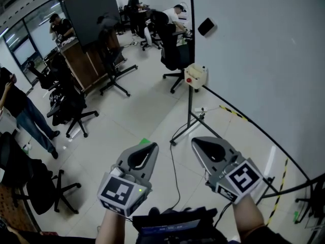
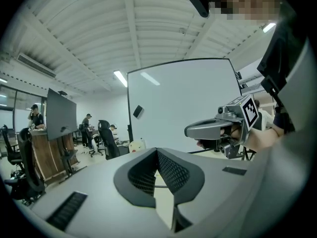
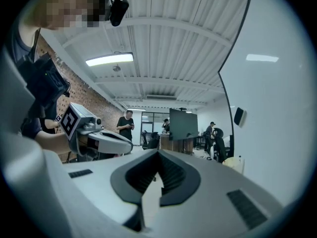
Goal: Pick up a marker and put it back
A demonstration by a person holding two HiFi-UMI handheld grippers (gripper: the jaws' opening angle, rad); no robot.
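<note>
Left gripper [image 1: 148, 147], right gripper [image 1: 197, 142] — two, closed, empty.

whiteboard [image 1: 254, 60] cut off at right edge.

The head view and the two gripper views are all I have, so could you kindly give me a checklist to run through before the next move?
1. Left gripper empty: ok, jaws together with nothing between them.
2. Right gripper empty: ok, jaws together, nothing held.
3. Jaws opened for a pick: not ok, both are shut.
4. Marker in sight: not ok, none shows in any view.
5. Whiteboard found: ok, at the right of the head view. Whether the small black thing on it holds a marker: cannot tell.
6. Footing: not ok, a black cable trails across the floor by the stand.
</note>
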